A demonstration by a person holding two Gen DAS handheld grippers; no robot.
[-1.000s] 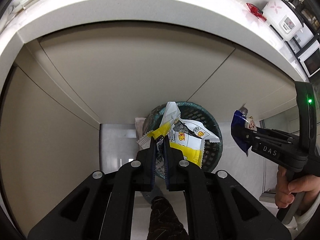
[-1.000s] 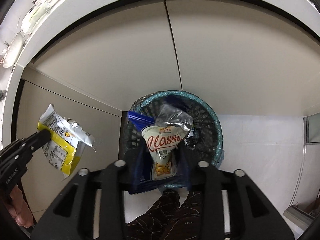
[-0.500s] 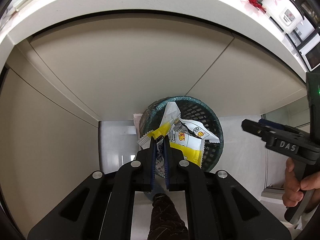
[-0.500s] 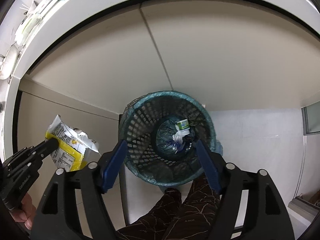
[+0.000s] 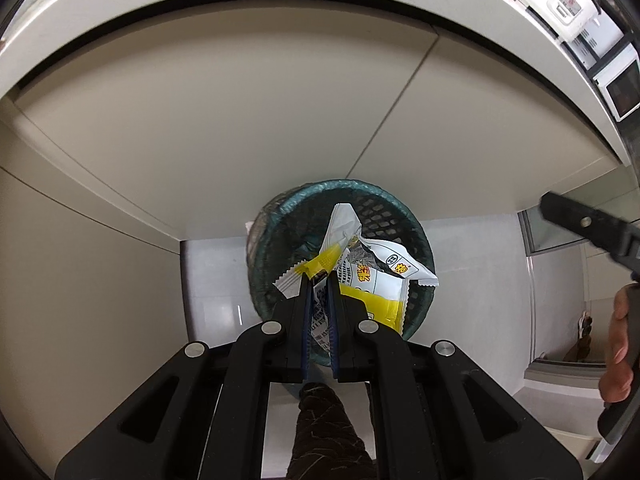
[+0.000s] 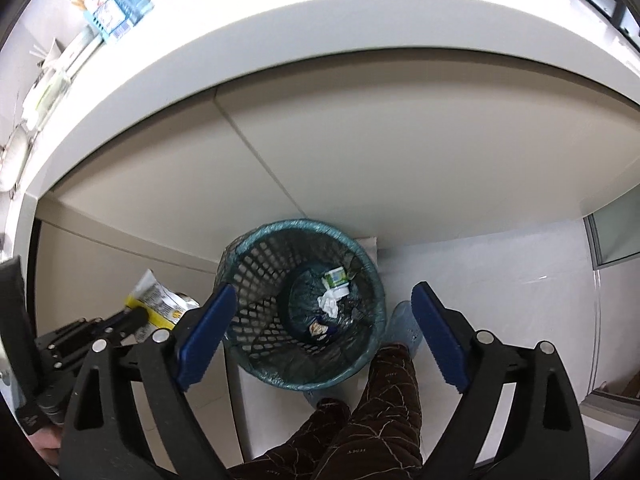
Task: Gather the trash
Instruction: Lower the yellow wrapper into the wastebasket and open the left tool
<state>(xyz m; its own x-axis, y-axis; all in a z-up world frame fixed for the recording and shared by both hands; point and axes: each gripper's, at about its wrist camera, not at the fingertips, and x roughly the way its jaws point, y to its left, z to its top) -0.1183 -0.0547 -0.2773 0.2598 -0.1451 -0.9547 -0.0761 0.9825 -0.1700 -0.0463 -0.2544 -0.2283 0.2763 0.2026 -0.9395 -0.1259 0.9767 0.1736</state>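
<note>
My left gripper is shut on a yellow-and-white snack wrapper and holds it above the teal mesh waste basket. The same wrapper and the left gripper show at the left of the right wrist view. My right gripper is open and empty above the basket. At the basket's bottom lie a blue snack bag, white paper and a green-and-white carton. The right gripper also shows at the right edge of the left wrist view.
The basket stands on a white floor against beige cabinet doors under a white countertop. The person's dark trouser legs and a blue slipper are beside the basket. Appliances stand on the counter.
My right gripper opened and dropped the blue Classic snack bag into the basket, then rose and tilted back. My left gripper kept hold of the yellow wrapper and shifted over the basket.
</note>
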